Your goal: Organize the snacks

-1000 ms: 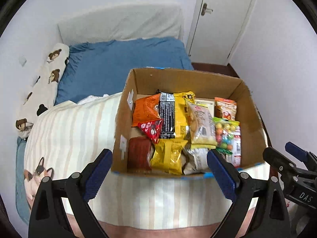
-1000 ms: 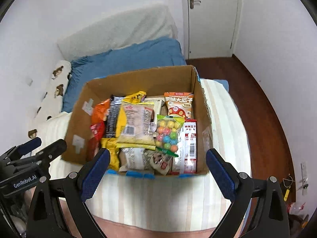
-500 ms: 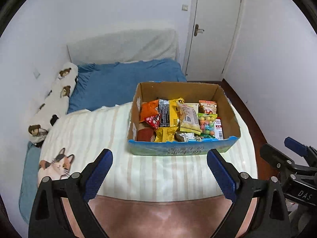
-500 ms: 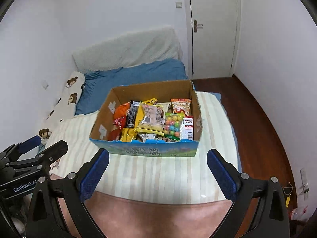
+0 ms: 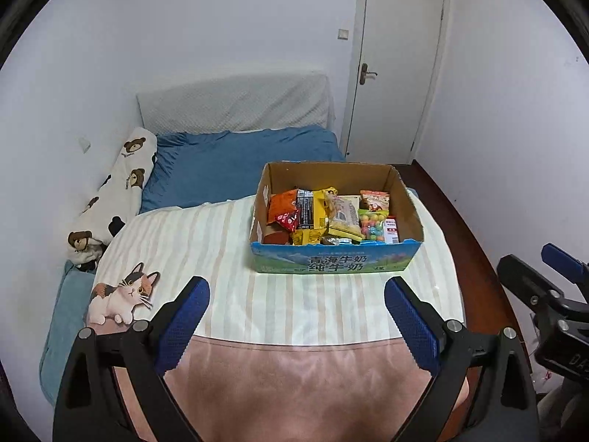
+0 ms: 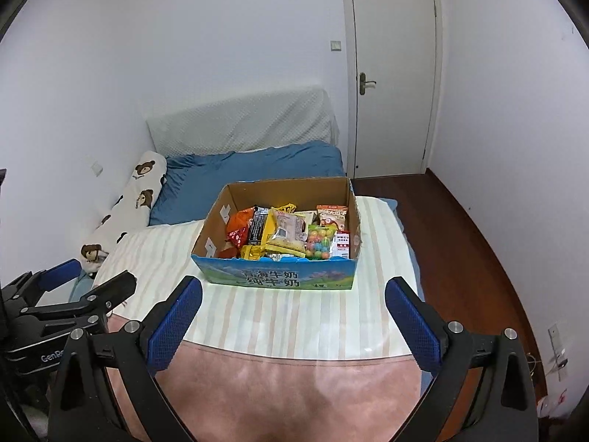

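Nearest us, the left hand-held gripper (image 5: 296, 326) and right hand-held gripper (image 6: 293, 322) both gape wide, holding nothing, above the striped blanket (image 5: 221, 258) on the bed. Farther off on that blanket sits the cardboard box (image 5: 335, 258), packed with snacks: an orange bag (image 5: 281, 204), a yellow packet (image 5: 320, 210), what seem coloured candy balls (image 5: 372, 224).
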{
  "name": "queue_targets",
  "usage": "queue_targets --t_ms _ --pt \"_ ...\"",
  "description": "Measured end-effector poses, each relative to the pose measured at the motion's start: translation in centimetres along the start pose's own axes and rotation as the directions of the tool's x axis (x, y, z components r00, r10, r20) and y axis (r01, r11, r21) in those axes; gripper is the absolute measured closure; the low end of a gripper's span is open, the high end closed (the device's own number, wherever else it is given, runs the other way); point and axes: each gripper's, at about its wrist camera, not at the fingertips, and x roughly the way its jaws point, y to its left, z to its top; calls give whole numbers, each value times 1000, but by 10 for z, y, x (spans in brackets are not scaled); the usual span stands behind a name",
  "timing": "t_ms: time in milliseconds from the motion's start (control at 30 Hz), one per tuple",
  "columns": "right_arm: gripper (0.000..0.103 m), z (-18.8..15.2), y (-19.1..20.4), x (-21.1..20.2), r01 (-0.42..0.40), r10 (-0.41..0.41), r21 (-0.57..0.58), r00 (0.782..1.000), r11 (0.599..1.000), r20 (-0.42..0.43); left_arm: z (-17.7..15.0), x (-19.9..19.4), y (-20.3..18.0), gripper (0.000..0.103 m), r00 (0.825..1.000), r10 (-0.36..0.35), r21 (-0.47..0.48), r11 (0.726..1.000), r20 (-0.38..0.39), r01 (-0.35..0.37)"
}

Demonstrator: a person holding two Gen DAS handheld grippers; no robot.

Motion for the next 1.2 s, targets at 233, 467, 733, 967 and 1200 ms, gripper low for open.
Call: queue_targets --t_ms 233,467,733,967,1200 --pt "1 -3 0 -10 -4 4 0 1000 1000 -3 -2 -16 3 6 999 7 -7 1000 40 -6" --pt "0 0 -3 -3 11 -12 10 1000 1000 26 3 -4 5 0 998 23 -18 1000 57 -22" --pt "0 13 -8 30 43 -44 27 999 999 31 17 27 7 0 997 56 -17 998 48 -55" --pt "0 26 -17 74 71 -71 40 997 997 -2 34 65 4 0 997 76 2 997 23 -76" --pt "0 39 -24 107 89 -89 53 996 995 -1 45 101 -3 0 996 82 14 997 -18 -81"
